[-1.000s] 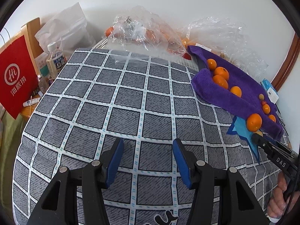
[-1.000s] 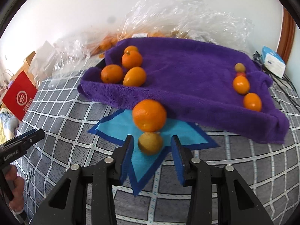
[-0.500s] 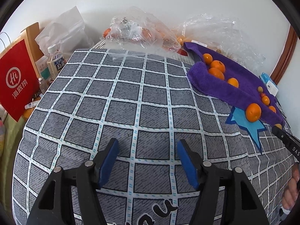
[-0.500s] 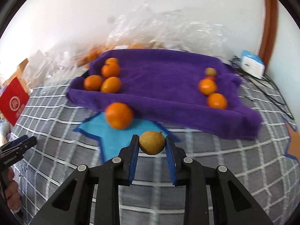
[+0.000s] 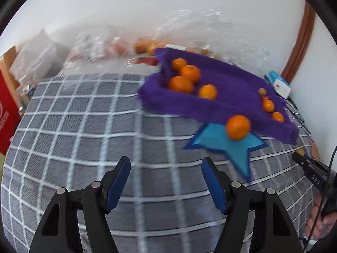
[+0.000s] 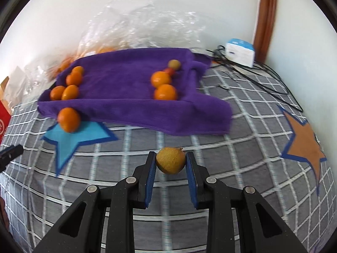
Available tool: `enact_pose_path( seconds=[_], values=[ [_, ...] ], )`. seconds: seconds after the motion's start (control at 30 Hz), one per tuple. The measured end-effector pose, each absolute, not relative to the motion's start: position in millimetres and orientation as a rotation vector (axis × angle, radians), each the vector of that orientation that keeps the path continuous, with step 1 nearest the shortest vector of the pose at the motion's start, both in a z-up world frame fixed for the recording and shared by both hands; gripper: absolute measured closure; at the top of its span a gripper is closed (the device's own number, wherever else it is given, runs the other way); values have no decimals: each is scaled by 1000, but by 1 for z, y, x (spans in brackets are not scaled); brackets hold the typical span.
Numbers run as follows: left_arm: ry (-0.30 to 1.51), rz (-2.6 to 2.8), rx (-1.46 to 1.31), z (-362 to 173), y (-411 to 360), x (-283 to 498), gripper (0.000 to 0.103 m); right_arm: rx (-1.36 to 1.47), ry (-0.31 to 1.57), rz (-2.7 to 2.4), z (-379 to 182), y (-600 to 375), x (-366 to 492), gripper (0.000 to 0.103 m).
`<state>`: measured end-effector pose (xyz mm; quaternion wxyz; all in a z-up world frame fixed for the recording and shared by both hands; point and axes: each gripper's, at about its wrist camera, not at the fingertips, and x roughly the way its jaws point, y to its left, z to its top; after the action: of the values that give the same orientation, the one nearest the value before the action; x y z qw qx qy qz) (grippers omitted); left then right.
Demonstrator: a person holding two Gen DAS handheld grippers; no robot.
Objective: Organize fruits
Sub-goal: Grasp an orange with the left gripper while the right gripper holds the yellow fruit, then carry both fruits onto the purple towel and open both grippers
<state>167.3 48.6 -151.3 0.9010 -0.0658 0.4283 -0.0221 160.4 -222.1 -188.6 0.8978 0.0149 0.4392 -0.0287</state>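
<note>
My right gripper (image 6: 171, 160) is clamped on a small brownish-yellow fruit (image 6: 171, 160), both blue pads pressing its sides, lower centre of the right wrist view, held above the grey checked cloth (image 6: 242, 147). My left gripper (image 5: 165, 175) is empty, jaws apart with nothing between them, bottom centre of the left wrist view, over the same checked cloth.

Purple towel (image 6: 126, 88) lies across the middle of the right view. On it, left side: cluster of four oranges (image 6: 70, 85). Right side: two oranges (image 6: 163, 86) touching each other, a small red fruit behind them, then a small brownish fruit (image 6: 174, 64) at the back.

One loose orange (image 6: 69, 119) sits on the blue star patch (image 6: 73, 139), touching the towel's front edge, left of frame. Orange star patch (image 6: 303, 143) at right edge of the right view.

Clear plastic bags (image 6: 143, 25) with more oranges behind the towel, against the wall. White and blue box (image 6: 240, 51) with black cables at upper right. Red bag (image 5: 6, 113) at left edge of the left view. The left view is motion-blurred.
</note>
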Motion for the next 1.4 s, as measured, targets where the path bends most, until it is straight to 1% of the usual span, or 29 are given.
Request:
enact_pose_path(
  seconds=[0.3,0.63,0.67,0.7,0.73,0.77,0.8,0.83,1.07,1.4],
  values=[
    [890,-156,-128,-148,-24,205,36,9,882,-89,-190,-253,155,75],
    [922,-135,-153,-164,-41,238,36,42,890,-75,-197,-260,155,75],
    [923,-132,-153,-165,-42,240,39,40,891,-75,-197,-259,155,75],
    [924,-127,-153,-166,-43,242,46,37,889,-74,-197,-257,155,75],
    [930,-122,-151,-168,-43,245,51,34,888,-76,-197,-257,154,75],
    [942,-116,-148,-170,-44,248,59,32,887,-81,-198,-256,154,75],
    [945,-116,-149,-170,-43,249,64,32,889,-83,-198,-256,154,75],
    [942,-119,-155,-168,-43,248,65,34,892,-85,-198,-256,154,75],
    [925,-116,-155,-152,-23,226,65,55,880,-78,-189,-251,145,75],
    [901,-51,-227,-133,31,192,65,59,871,-41,-172,-229,144,75]
  ],
)
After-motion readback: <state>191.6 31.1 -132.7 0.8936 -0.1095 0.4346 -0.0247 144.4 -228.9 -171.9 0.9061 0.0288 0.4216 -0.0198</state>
